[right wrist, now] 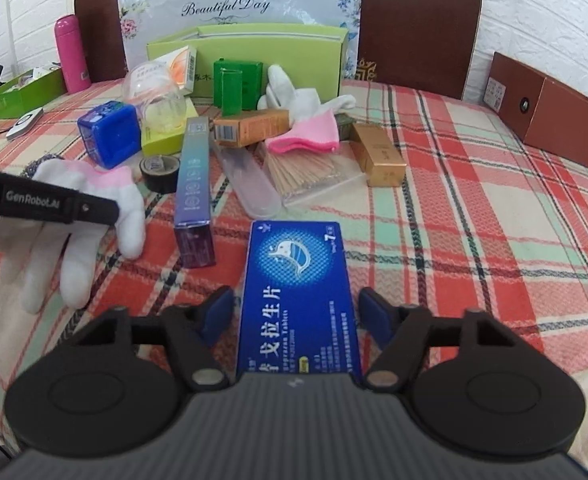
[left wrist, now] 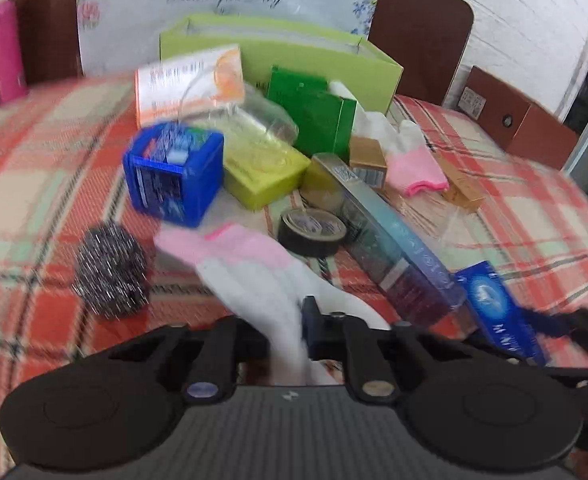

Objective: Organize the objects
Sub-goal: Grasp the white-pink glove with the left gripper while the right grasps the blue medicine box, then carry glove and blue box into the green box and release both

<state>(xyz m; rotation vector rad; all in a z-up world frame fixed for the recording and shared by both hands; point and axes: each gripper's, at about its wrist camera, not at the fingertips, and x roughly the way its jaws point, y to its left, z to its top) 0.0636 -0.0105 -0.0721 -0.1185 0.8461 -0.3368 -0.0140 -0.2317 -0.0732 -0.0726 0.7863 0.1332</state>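
A white glove with a pink cuff (left wrist: 253,272) lies on the plaid cloth, and my left gripper (left wrist: 289,332) is shut on its fingers. In the right wrist view that same glove (right wrist: 129,208) hangs from the left gripper's black finger (right wrist: 53,200) at the left edge. A blue tablet box (right wrist: 298,280) lies flat between the jaws of my right gripper (right wrist: 296,314). Its blue pads (right wrist: 217,312) stand a little off both long sides of the box, so this gripper is open. The left wrist view shows the same box (left wrist: 494,304) at its right.
On the plaid cloth (right wrist: 474,220) lie a steel scourer (left wrist: 109,272), a blue cube box (left wrist: 173,172), a black tape roll (left wrist: 312,228), a long gradient box (right wrist: 193,184), a second glove (right wrist: 306,128), a gold box (right wrist: 382,152) and a toothpick pack (right wrist: 310,172). A light green box (right wrist: 253,48) and a pink bottle (right wrist: 71,54) stand behind.
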